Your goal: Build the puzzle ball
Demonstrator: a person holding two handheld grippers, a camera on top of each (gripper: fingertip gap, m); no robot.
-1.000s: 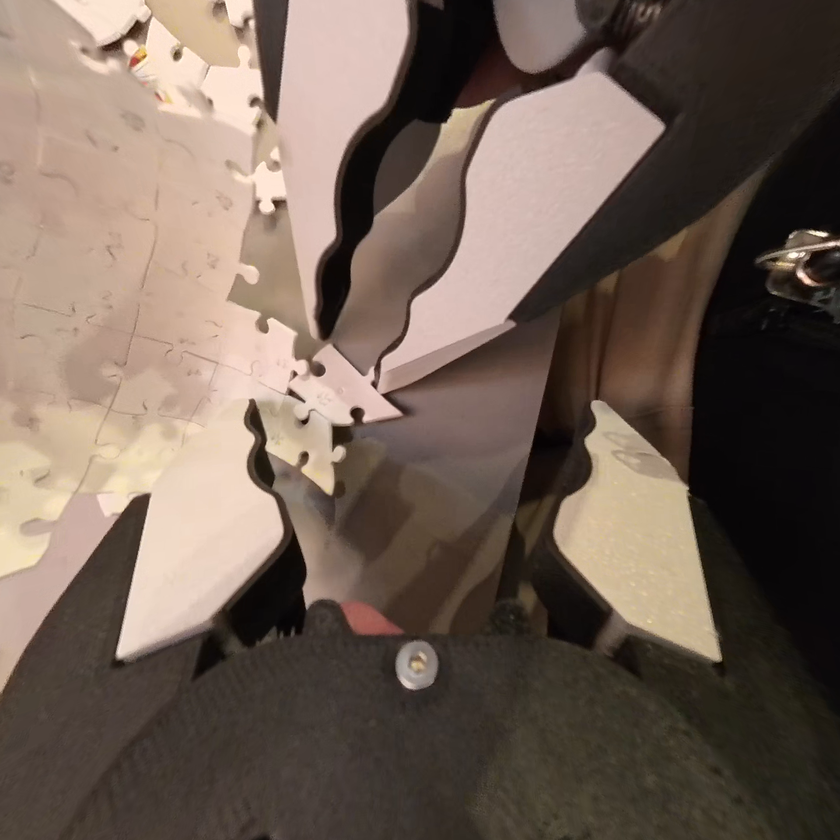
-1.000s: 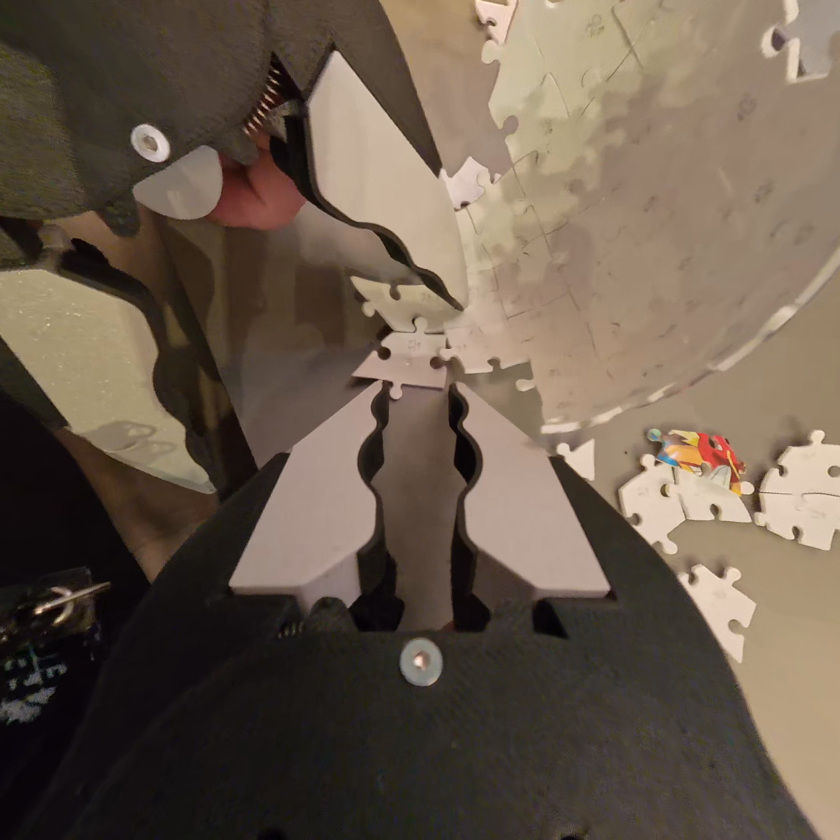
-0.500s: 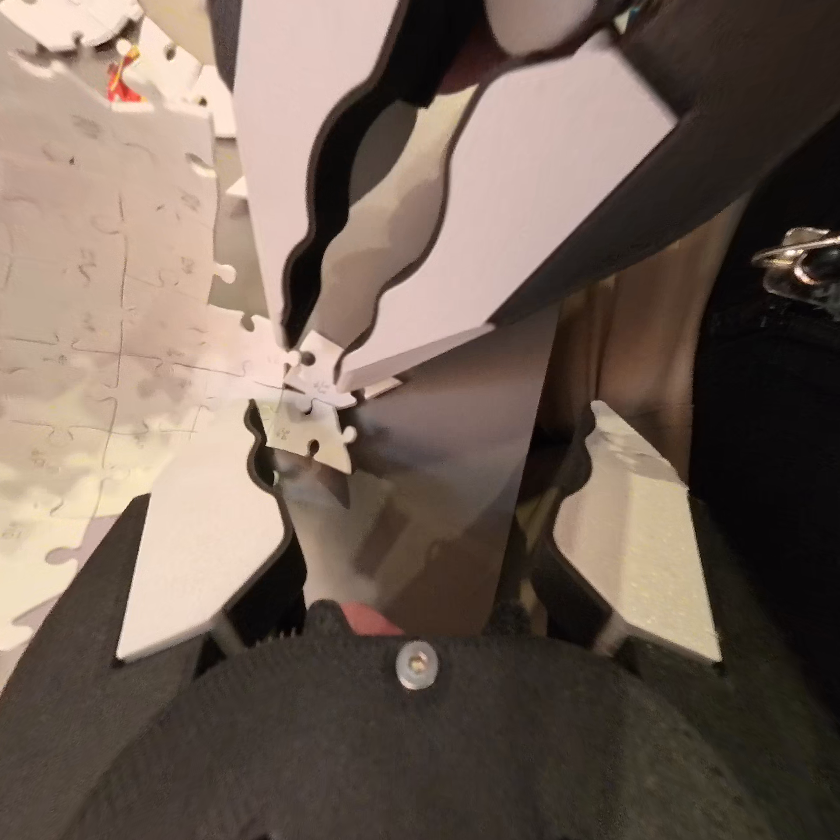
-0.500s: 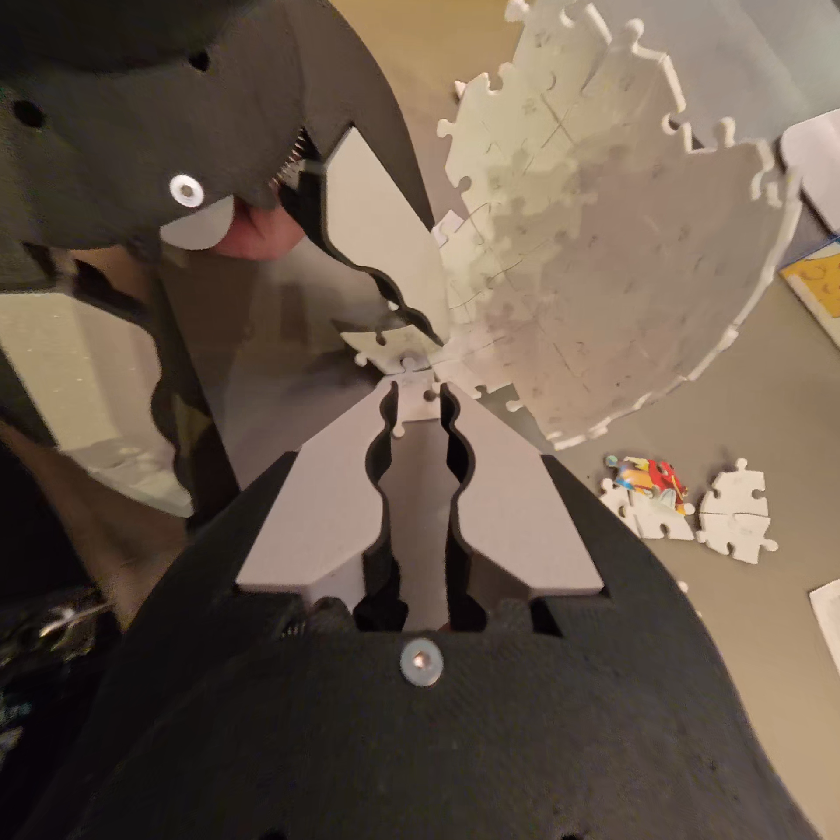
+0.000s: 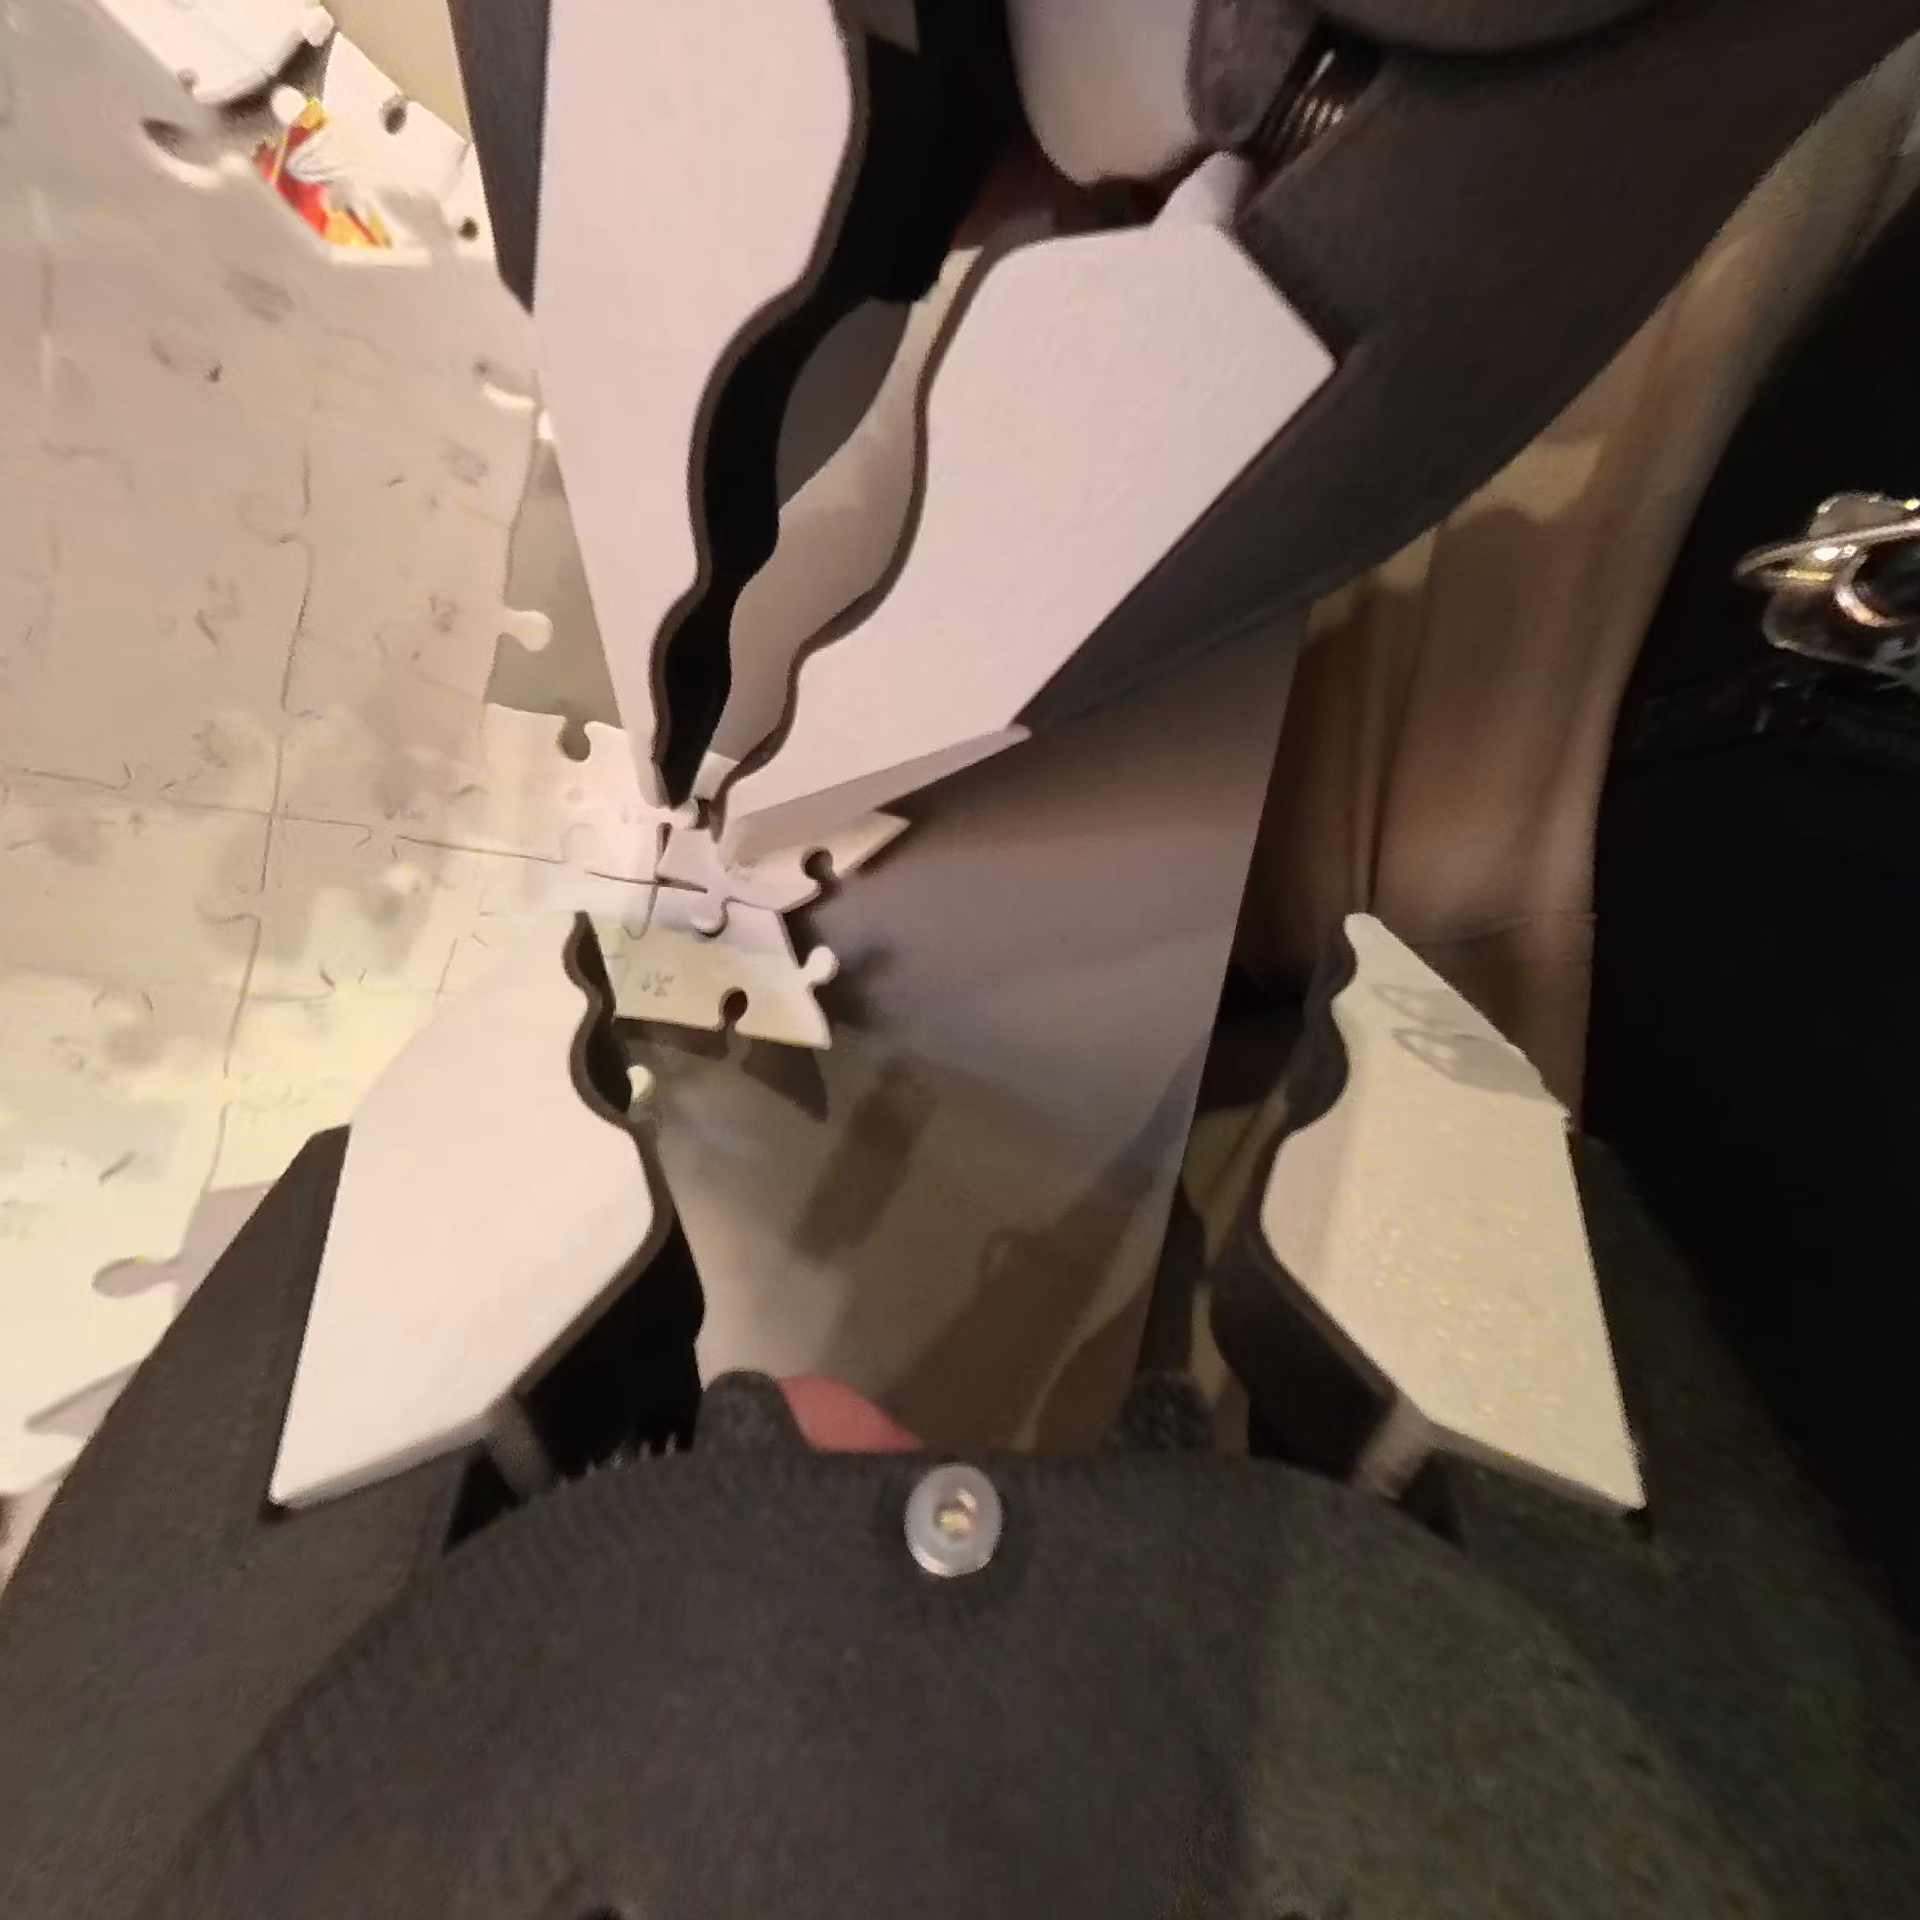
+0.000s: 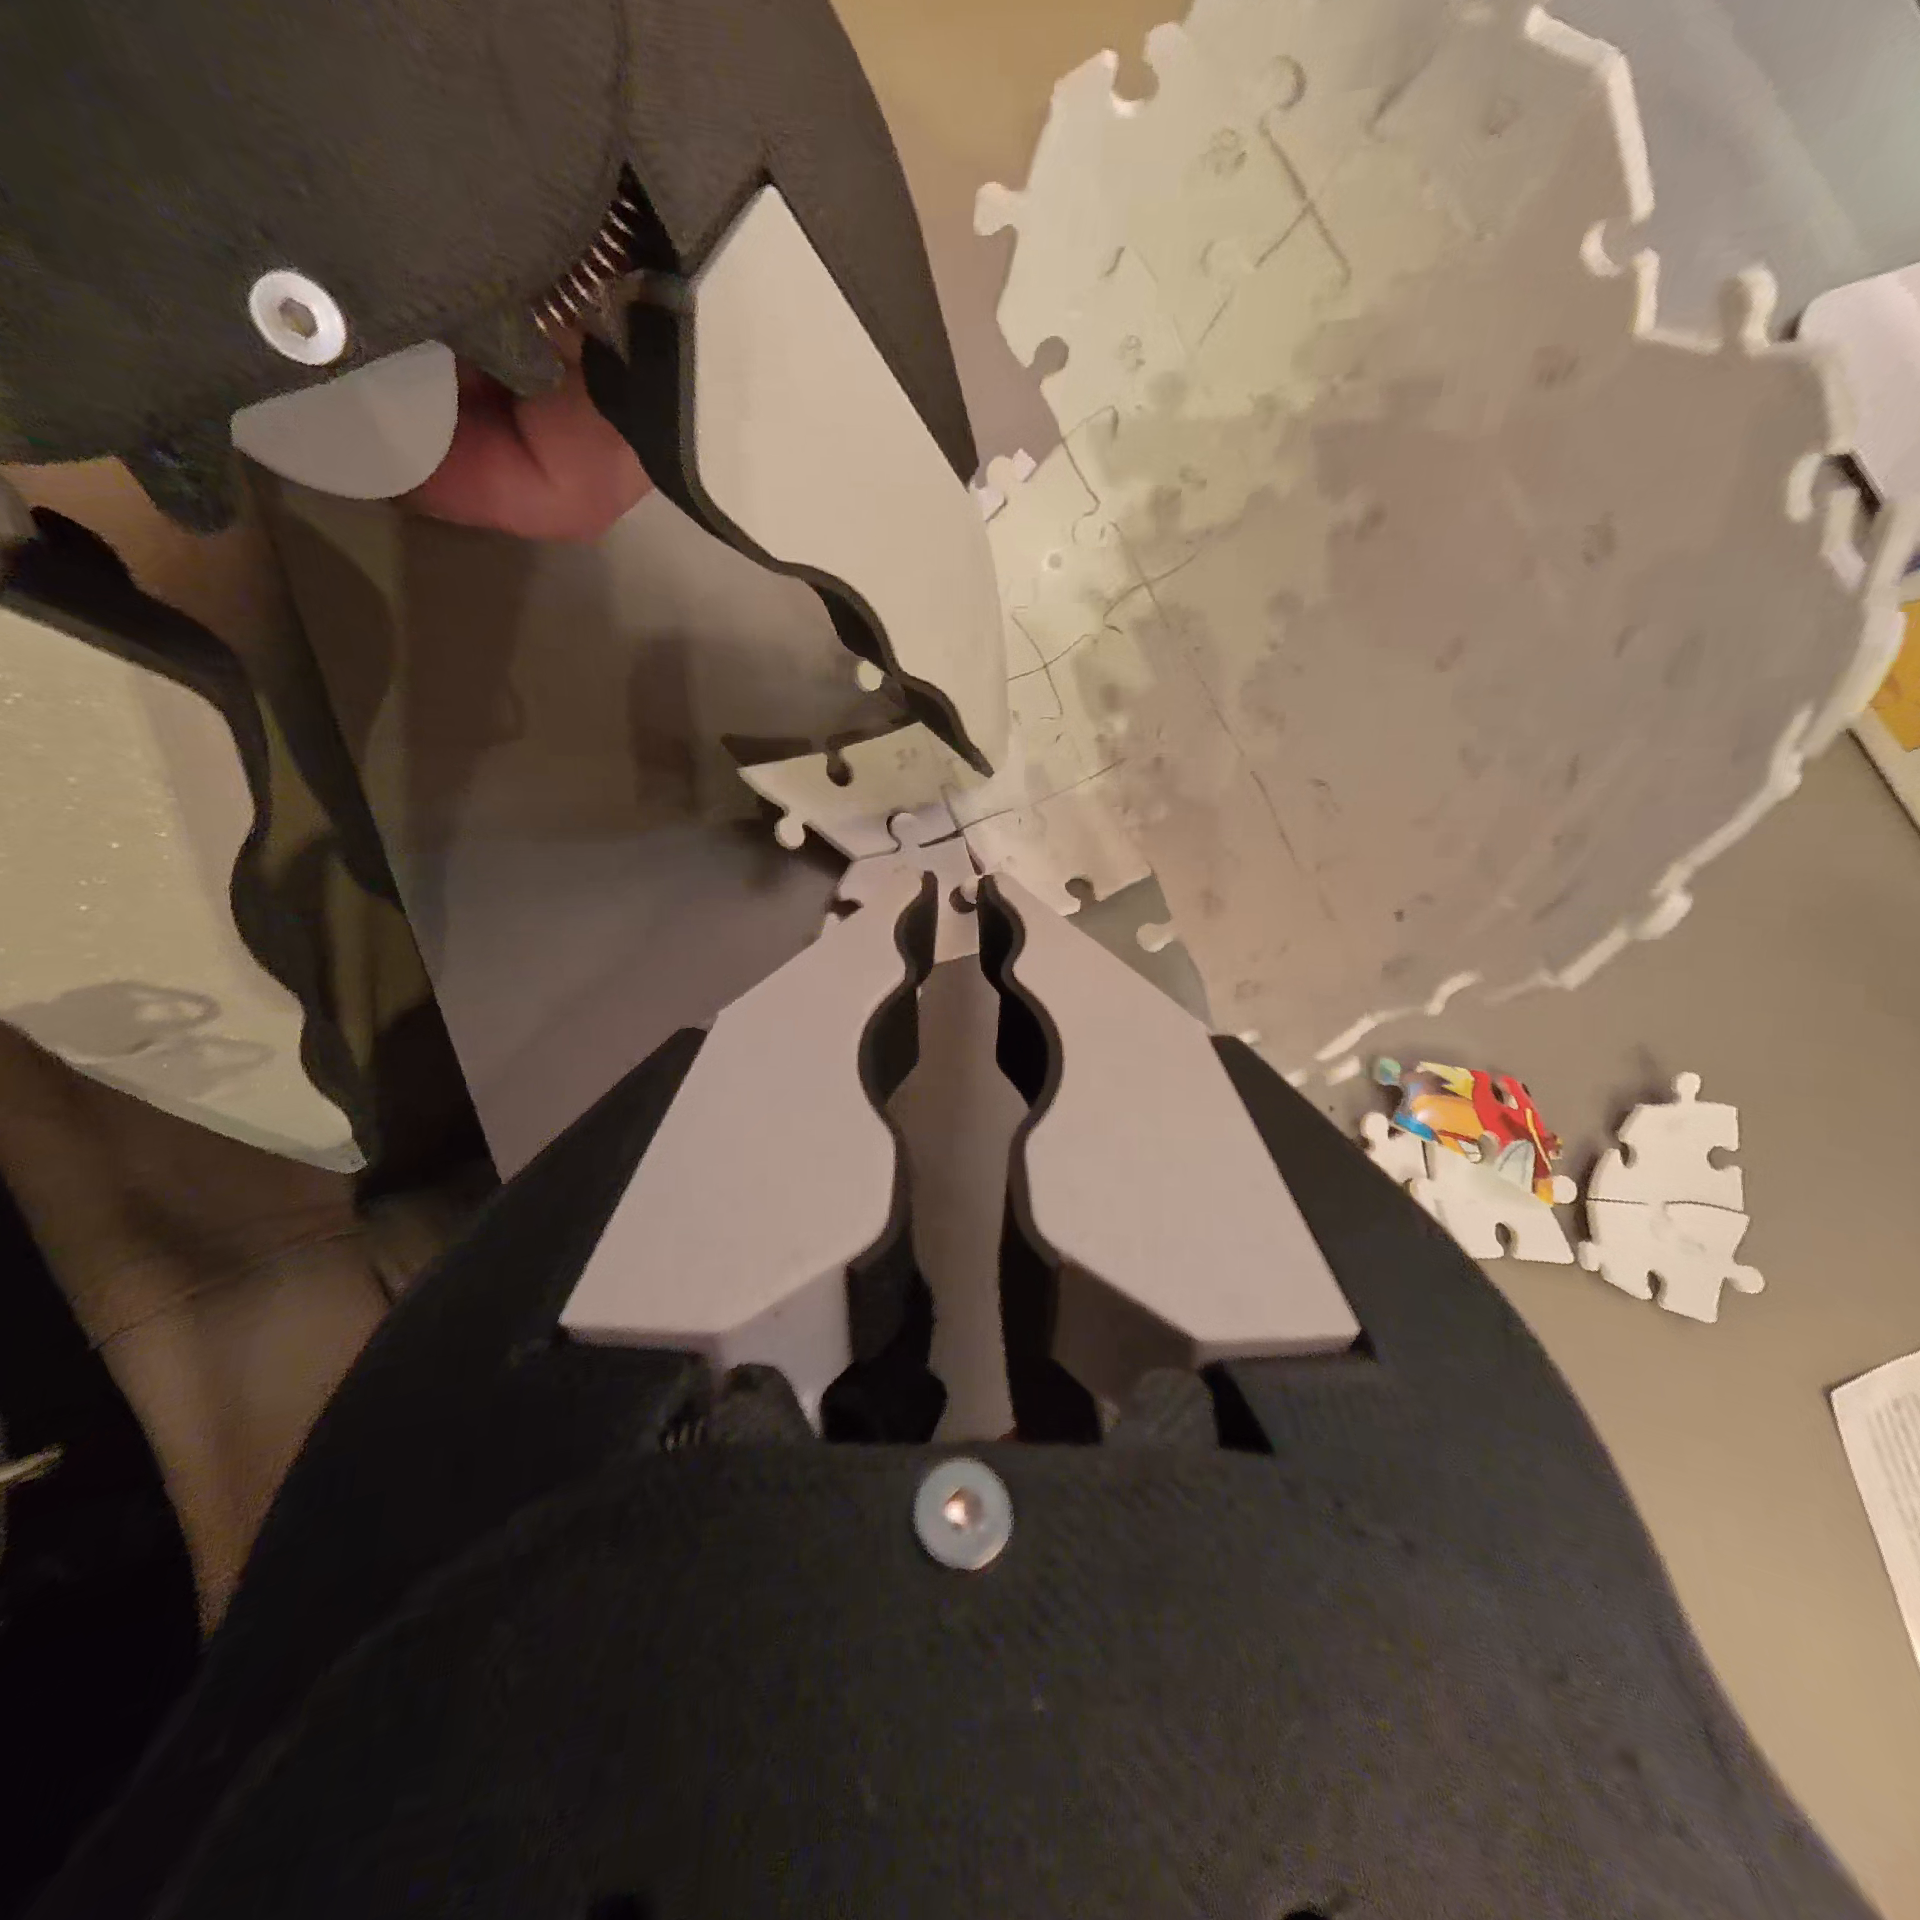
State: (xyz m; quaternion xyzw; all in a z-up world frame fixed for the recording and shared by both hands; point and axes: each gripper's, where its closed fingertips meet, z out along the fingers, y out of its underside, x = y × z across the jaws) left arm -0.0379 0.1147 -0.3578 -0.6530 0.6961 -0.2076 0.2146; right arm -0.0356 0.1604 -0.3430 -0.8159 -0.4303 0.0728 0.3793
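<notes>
The partly built puzzle ball (image 5: 208, 727) is a curved white shell of joined pieces, at the left in the left wrist view and at the upper right in the right wrist view (image 6: 1403, 623). My right gripper (image 6: 951, 896) is shut on a white puzzle piece (image 6: 878, 883) and holds it against the shell's edge. It enters the left wrist view from the top (image 5: 701, 795), with the piece (image 5: 769, 878) at its tips. My left gripper (image 5: 966, 935) is wide open. Its left finger (image 5: 468, 1195) lies against the shell beside an edge piece (image 5: 727, 987).
Loose white pieces (image 6: 1662, 1195) and a coloured piece (image 6: 1475, 1117) lie on the grey table right of my right gripper. A paper sheet (image 6: 1886, 1475) lies at the right edge. Dark clothing with a metal clip (image 5: 1849, 582) is at the right.
The right gripper has pushed its piece in until it meets the shell's edge pieces. The shell has tilted and turned, showing more of its notched rim in the right wrist view.
</notes>
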